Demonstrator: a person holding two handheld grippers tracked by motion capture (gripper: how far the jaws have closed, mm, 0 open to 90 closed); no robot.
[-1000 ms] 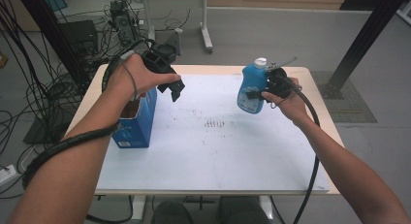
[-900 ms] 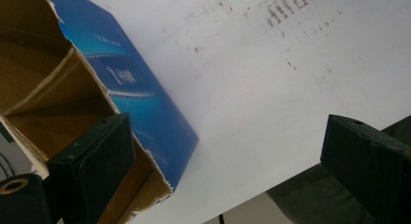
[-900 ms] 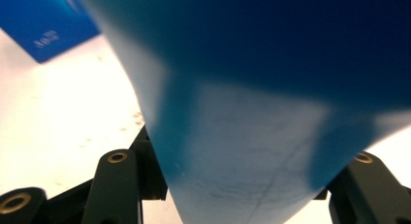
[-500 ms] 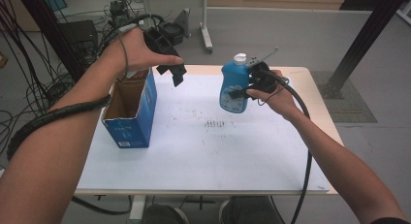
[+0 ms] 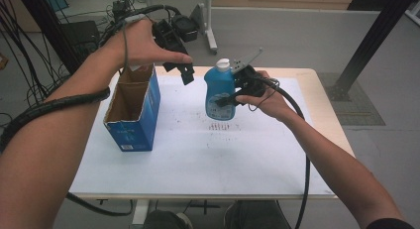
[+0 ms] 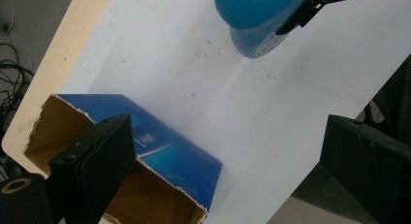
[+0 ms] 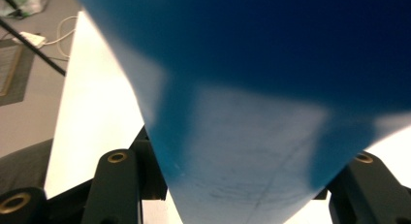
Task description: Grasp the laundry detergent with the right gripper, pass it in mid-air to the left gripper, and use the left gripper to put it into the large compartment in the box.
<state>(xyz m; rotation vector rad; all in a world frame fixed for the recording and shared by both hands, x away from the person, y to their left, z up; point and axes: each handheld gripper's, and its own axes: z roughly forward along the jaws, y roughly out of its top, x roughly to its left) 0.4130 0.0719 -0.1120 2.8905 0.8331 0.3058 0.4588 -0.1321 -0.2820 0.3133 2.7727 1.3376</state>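
Where the person works, the table [image 5: 307,154] carries a white top with a pale wooden rim, marked by a patch of small dark specks [image 5: 220,126] near its middle. Grey floor surrounds the table; bundles of black cables [image 5: 29,85] lie to the left, a white desk leg [image 5: 210,30] stands beyond the far edge, and a black post [image 5: 369,45] leans at the right.

An open blue cardboard box [image 5: 133,115] stands upright on the left part of the table. The left gripper [image 5: 185,73] hangs above the box's far end, jaws apart and empty. The right gripper [image 5: 225,97] clamps a blue bottle [image 5: 219,90] with a white cap, holding it upright and clear of the table, just right of the box and above the specks.

The high view gives the bottle's cap and label and both forearms. The left gripper view looks between its spread jaws down into the brown inside of the box [image 6: 160,195], past its torn rim, and catches the bottle's rounded base [image 6: 257,20] from below. The right gripper view presents the bottle's blue wall [image 7: 271,88] pressed between the two jaws, with a strip of the table [image 7: 102,103] at the left.
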